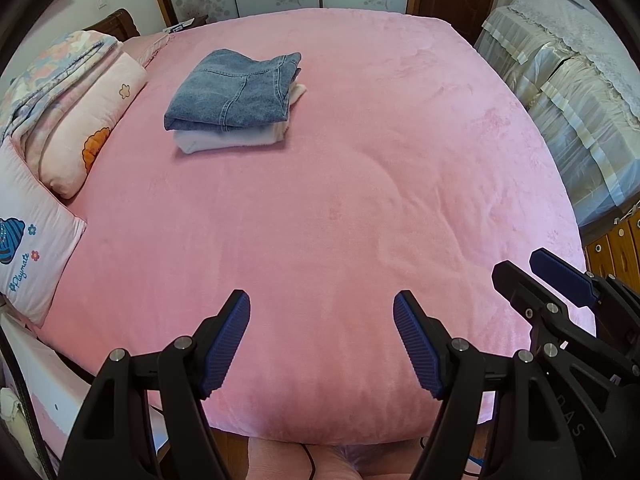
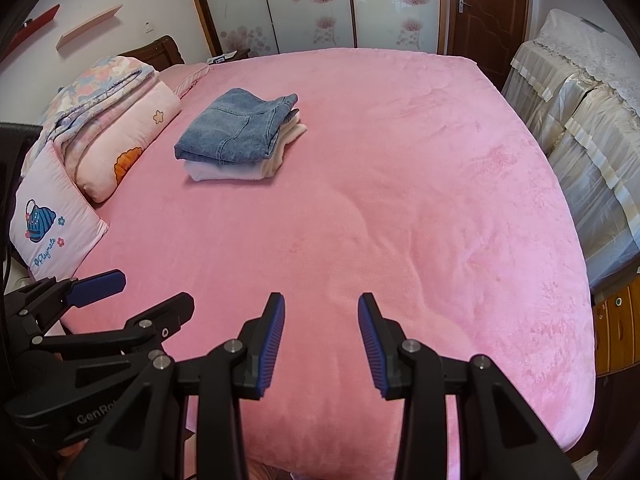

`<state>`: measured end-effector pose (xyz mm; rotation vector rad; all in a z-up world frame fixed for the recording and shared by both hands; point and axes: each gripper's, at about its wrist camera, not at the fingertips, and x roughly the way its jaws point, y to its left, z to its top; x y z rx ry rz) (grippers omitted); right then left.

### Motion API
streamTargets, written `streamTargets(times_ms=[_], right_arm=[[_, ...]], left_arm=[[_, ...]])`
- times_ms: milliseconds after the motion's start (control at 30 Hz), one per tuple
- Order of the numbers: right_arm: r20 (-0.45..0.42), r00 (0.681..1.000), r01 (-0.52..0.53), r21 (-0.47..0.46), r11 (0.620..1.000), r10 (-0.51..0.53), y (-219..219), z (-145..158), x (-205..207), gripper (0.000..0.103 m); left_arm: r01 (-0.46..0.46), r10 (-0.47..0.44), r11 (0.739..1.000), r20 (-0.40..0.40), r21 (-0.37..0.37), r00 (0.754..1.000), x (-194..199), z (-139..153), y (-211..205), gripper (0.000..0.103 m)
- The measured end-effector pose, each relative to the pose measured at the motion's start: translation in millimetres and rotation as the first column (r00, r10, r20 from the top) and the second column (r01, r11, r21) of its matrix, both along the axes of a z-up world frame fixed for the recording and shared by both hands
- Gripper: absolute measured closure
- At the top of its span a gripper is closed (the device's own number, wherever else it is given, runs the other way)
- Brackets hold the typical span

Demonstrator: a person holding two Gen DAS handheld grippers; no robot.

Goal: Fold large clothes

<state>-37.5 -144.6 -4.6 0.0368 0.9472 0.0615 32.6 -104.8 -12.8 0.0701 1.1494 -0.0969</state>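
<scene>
Left tool: held over the near edge of the bed, pointing down toward it; its two blue-padded fingers stand wide apart with only pink cover between them, gripping nothing.
Right tool: beside the left one over the same near edge, fingers parted by a narrower gap, nothing between the pads; in the left wrist view it shows at the lower right.
Pads: ribbed blue, clear of the cloth as far as can be seen.
Folded jeans: blue denim, folded into a flat packet, lying on the far left part of the bed, well apart from both tools.
White garment: folded, directly under the jeans, its pale edge showing at the near and right sides of the stack.
Stack relative to tools: far ahead and to the left of both; open pink cover lies between.
Bed: covered in a pink plush blanket with a few soft creases in the middle.
Pillow: pink-white, printed with a blue motif and script, at the left edge of the bed.
Folded quilts: piled at the left behind the pillow, floral over pink.
Covered furniture: draped in cream cloth along the right of the bed.
Wardrobe doors: flowered panels behind the bed.
</scene>
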Motion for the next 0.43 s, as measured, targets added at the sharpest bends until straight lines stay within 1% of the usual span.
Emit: streamTargets(times_ms=[433], right_arm=[[-0.017,1.000,-0.002,-0.001,1.000,0.002,-9,-10,-1,0.064]], left_arm=[[-0.004,0.004,1.000,-0.015,-0.008,1.000,2,-6,-2,0.030]])
